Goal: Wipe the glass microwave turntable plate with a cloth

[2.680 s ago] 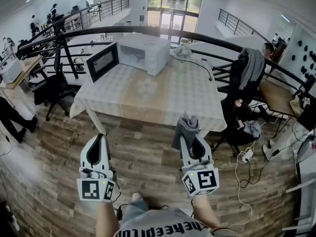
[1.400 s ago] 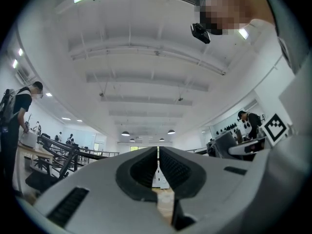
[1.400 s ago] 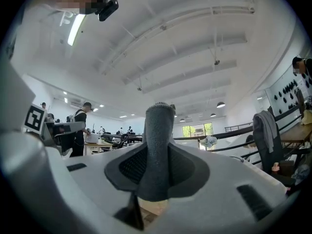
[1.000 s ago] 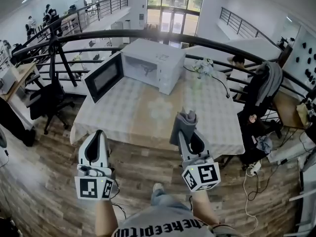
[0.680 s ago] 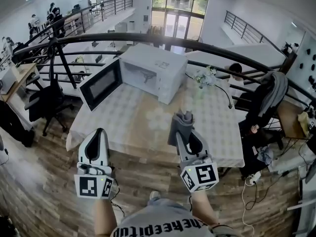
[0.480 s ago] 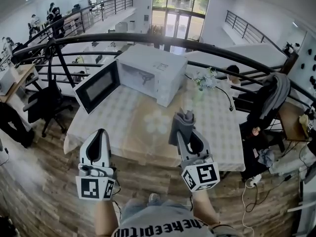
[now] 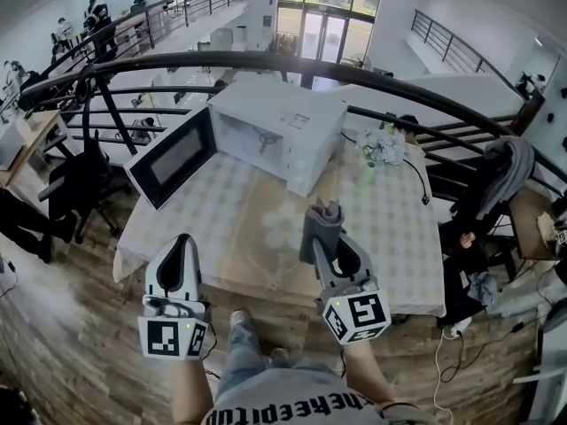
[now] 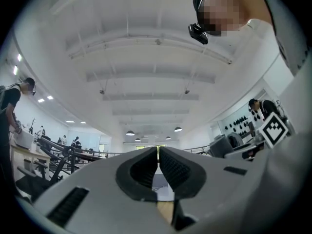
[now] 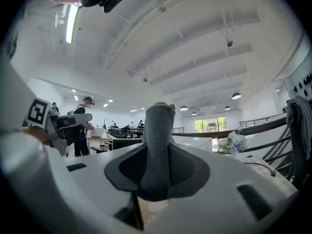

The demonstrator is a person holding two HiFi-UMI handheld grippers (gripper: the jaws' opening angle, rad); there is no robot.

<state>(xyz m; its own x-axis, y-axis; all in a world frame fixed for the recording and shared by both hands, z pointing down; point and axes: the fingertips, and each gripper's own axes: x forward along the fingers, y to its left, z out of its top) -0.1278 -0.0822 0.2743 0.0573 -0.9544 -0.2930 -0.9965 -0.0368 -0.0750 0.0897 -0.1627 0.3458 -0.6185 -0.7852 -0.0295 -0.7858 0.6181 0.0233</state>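
Left gripper (image 7: 182,243) closed, right gripper (image 7: 324,243) clamping cloth (image 7: 321,219)

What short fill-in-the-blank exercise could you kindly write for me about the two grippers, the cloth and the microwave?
The right gripper holds a grey cloth, while the left gripper, jaws together, holds ____.
The door of the microwave stands ____.
In the head view, the flowers on the table stand to the ____ of the microwave.
Missing words: nothing; open; right.
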